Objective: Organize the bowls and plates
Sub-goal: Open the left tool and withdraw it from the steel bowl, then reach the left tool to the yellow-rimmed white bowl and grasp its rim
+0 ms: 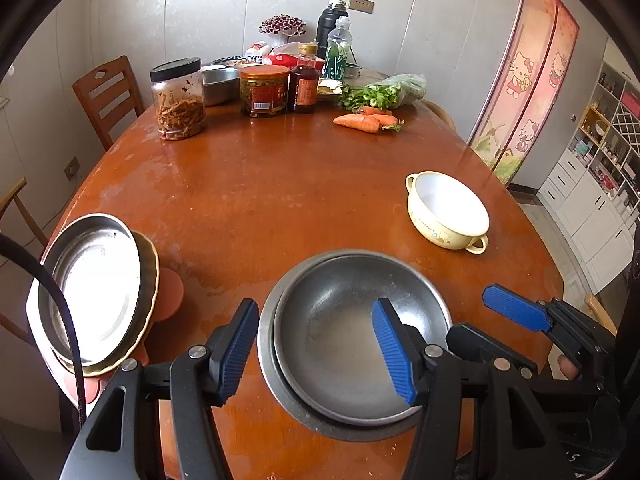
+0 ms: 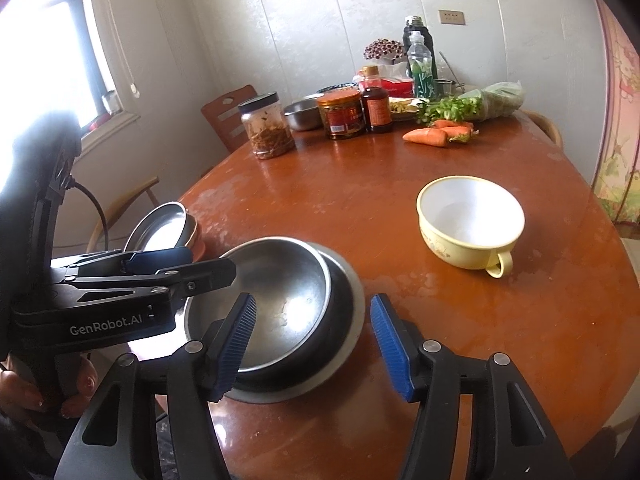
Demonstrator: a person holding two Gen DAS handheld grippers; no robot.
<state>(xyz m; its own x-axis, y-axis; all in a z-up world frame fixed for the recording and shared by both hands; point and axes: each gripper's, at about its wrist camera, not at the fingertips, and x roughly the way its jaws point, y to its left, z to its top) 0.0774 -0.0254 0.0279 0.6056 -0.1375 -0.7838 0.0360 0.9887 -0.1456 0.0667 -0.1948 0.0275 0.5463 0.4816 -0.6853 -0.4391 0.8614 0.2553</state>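
A steel bowl (image 1: 356, 332) sits nested in a wider steel bowl (image 1: 267, 356) at the table's near edge; the pair also shows in the right wrist view (image 2: 280, 296). My left gripper (image 1: 318, 354) is open and empty, its jaws straddling the bowls' left rim. My right gripper (image 2: 314, 346) is open and empty just above the bowls' right rim. A cream two-handled bowl (image 1: 446, 212) stands alone to the right (image 2: 470, 224). A steel plate (image 1: 92, 288) lies on a yellow-rimmed dish (image 1: 150, 280) at the left edge (image 2: 160, 228).
The round brown table (image 1: 280, 184) carries jars (image 1: 178, 98), bottles (image 1: 306, 80), a steel basin (image 1: 218, 84), carrots (image 1: 360, 122) and bagged greens (image 1: 384, 92) at its far side. Wooden chairs (image 1: 106, 96) stand at the left. A pink mat (image 1: 170, 294) lies under the left stack.
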